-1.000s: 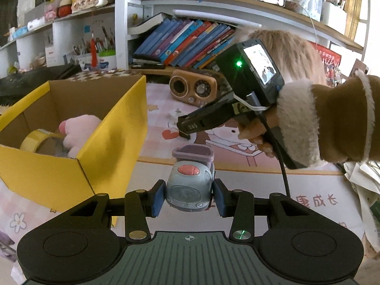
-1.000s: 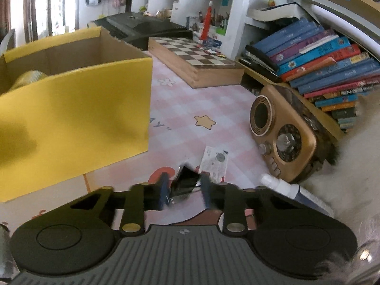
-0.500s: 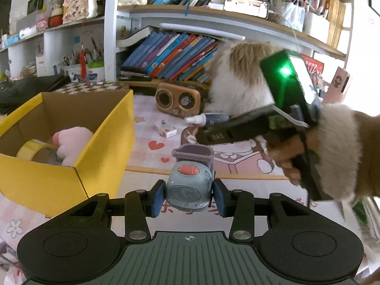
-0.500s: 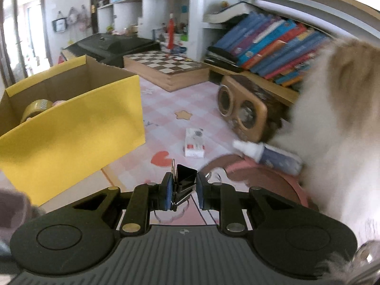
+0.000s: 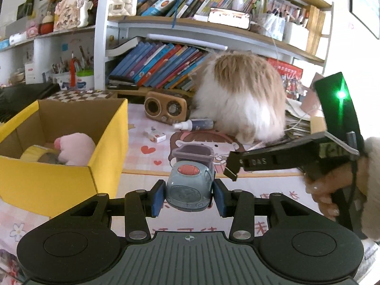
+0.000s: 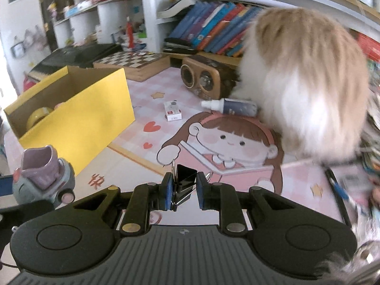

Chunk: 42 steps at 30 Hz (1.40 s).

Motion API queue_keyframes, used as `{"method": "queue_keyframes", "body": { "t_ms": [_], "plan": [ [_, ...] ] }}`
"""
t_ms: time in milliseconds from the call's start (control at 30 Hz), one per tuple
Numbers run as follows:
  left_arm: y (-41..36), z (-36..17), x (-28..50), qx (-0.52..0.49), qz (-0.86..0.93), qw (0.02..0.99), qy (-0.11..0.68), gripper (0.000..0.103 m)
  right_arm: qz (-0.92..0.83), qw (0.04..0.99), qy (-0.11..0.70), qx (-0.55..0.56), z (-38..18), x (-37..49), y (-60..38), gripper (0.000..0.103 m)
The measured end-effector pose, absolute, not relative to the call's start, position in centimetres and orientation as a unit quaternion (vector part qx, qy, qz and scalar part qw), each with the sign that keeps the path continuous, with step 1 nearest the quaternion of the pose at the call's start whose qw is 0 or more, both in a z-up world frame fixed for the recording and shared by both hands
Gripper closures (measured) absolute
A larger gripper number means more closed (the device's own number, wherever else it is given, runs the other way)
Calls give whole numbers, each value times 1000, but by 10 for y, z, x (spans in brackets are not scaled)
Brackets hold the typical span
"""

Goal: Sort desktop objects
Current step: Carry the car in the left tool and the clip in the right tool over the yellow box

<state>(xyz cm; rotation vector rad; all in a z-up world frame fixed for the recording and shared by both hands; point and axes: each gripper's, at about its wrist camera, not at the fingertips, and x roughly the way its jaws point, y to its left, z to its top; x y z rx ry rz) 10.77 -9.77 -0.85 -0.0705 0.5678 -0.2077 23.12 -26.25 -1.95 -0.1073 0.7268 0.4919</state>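
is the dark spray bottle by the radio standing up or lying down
Lying down: the spray bottle rests on its side on the mat, white nozzle toward the yellow box.

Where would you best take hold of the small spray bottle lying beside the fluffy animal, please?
Grip the spray bottle across its dark round body, near the middle, coming from above. It lies on its side on the mat, white cap pointing away from the fluffy animal, whose fur crowds the far end, so the top stays free.

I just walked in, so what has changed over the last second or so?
The right gripper lifted the black binder clip off the mat and swung back, away from the yellow box. The left gripper still clamps the toy car. Box, radio and bottle stayed put.
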Motion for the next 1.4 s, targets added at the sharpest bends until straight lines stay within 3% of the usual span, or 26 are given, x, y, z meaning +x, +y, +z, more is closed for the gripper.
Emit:
{"method": "queue_keyframes", "body": {
  "t_ms": [833, 1400],
  "plan": [
    [24, -7, -3, -32, -131, 948, 288, 62, 196, 903, 382, 2, -13, 36, -176, 84],
    [89, -6, -59, -47, -80, 956, 278, 62, 249, 887, 388, -21, -11, -23, -107, 84]
  ]
}}
